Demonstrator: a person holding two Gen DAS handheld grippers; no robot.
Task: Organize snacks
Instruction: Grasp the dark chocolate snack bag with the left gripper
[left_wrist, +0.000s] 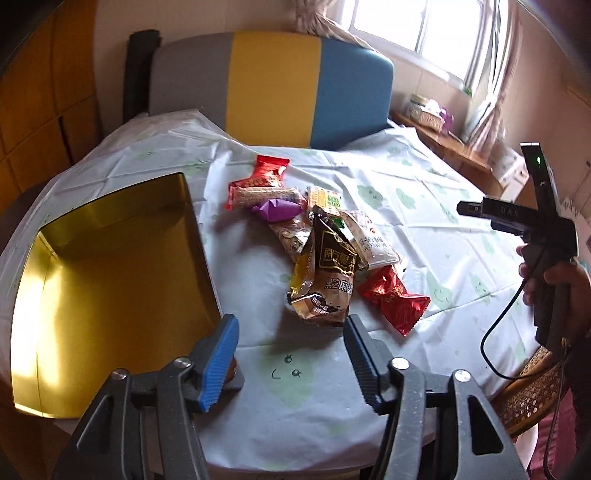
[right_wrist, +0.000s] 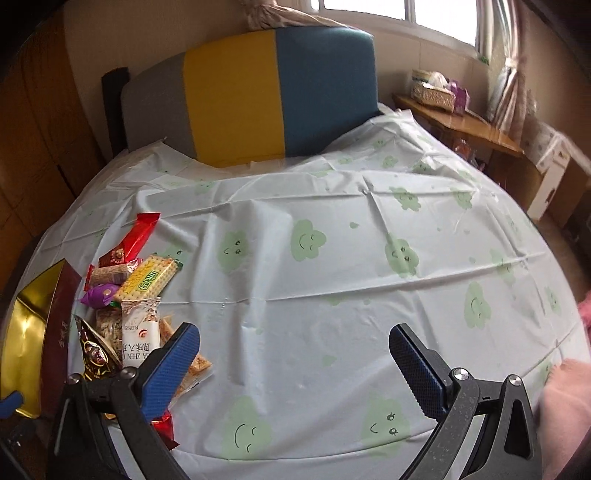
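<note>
One gold tray (left_wrist: 110, 266), empty, at table left. Just right of it, one heap of snack packets (left_wrist: 317, 236) on the cloud-print tablecloth (left_wrist: 424, 221): two red packets, one purple, one brown-gold, one white, more partly hidden, total unclear. Left gripper (left_wrist: 291, 354) spread apart, nothing between, just near of heap. Right gripper (right_wrist: 295, 354) spread apart over bare cloth, heap at its left. One chair (left_wrist: 273, 88) far side.

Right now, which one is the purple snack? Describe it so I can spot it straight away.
Start at the gold tray on the left of the white tablecloth; the snack pile lies just to its right. At the far end of the pile, the purple snack sits against a long biscuit pack. It is the pile's only purple wrapper, small and twisted.
</note>
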